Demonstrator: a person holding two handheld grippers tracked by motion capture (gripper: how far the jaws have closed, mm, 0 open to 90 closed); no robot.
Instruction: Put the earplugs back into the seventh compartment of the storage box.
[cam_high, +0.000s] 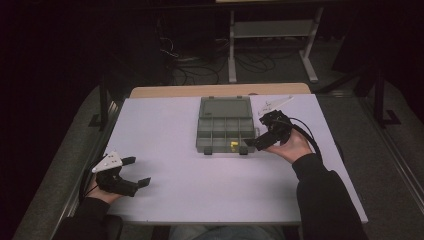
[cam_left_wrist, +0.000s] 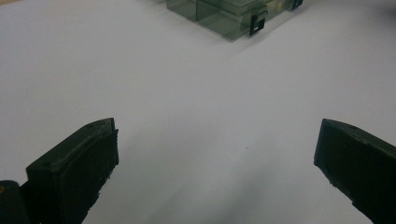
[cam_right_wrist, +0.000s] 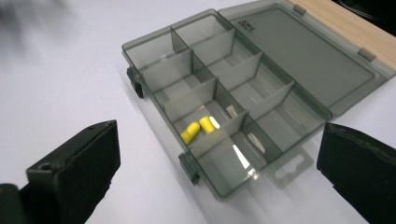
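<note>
At the 3 o'clock side of the organizer box (cam_high: 224, 126), seen from the high view, the right hand-held gripper (cam_high: 256, 138) lies in an upturned hand, its jaws pointing toward 9 o'clock at the box's near right corner. Its jaws stand fully spread with nothing between them, and the pads touch no part of the box. The right gripper view looks down between those jaws into the box (cam_right_wrist: 243, 93): the lid lies folded flat toward 1 o'clock, and the tray is split by dividers into two rows of compartments. Two small yellow pieces (cam_right_wrist: 197, 129) lie together in one compartment of the near row, second from the latch end; the other compartments hold nothing. From the high view the same pieces read as a single yellow spot (cam_high: 233, 145) at the front edge of the box.

At 8 o'clock on the pale surface (cam_high: 190, 175), well apart from the box, the left hand-held gripper (cam_high: 139, 171) rests in the other hand, jaws wide and empty. The left gripper view shows bare surface between its jaws and a latched corner of the box (cam_left_wrist: 233, 16) at 12 o'clock.
</note>
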